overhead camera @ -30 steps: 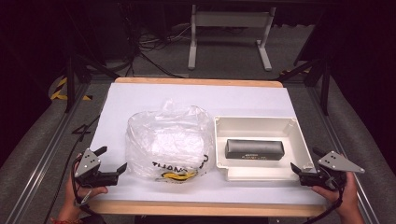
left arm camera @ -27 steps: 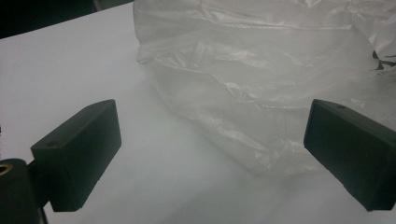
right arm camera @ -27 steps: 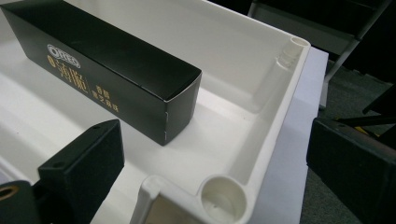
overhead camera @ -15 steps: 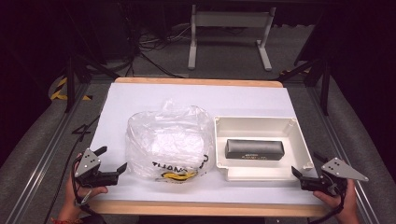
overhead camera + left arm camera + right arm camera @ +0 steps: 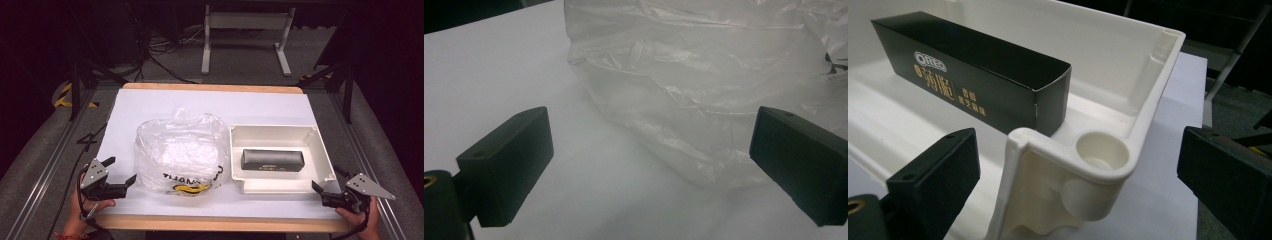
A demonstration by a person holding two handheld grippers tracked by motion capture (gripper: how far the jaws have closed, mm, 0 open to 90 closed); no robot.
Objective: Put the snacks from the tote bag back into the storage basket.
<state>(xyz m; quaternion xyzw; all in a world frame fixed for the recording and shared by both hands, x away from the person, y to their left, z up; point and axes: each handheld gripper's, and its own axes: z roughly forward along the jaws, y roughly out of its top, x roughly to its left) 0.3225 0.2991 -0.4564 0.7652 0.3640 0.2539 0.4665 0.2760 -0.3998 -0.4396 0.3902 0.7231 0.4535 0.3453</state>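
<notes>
1. The left claw (image 5: 121, 179) sits near the front left corner of the table (image 5: 165, 102), held in the person's left hand (image 5: 90, 205). Its jaws stand wide apart and hold nothing.
2. In the left gripper view the left claw (image 5: 649, 165) points at the lower edge of a clear plastic bag (image 5: 724, 85). The bag lies just ahead of the jaws and does not touch them.
3. From above, the bag (image 5: 180, 150) is a crumpled, puffed heap on the left half of the table, with dark and yellow print along its near side. It lies just beside the left wall of a white tray (image 5: 322, 160).
4. The right claw (image 5: 325, 192) is at the front right edge of the table, held in the person's right hand (image 5: 362, 217). Its jaws are also spread wide and empty.
5. In the right gripper view the right claw (image 5: 1078, 180) faces the near corner of the tray (image 5: 1108, 165). That corner, with a round moulded socket in it, stands between the two jaws without touching either.
6. Inside the tray lies a long black box (image 5: 973, 70) with gold lettering and an Oreo mark on its side. In the high view the box (image 5: 272, 160) lies flat, lengthwise across the middle of the tray.
7. The table is covered in white, with a wooden edge showing at front and back.
</notes>
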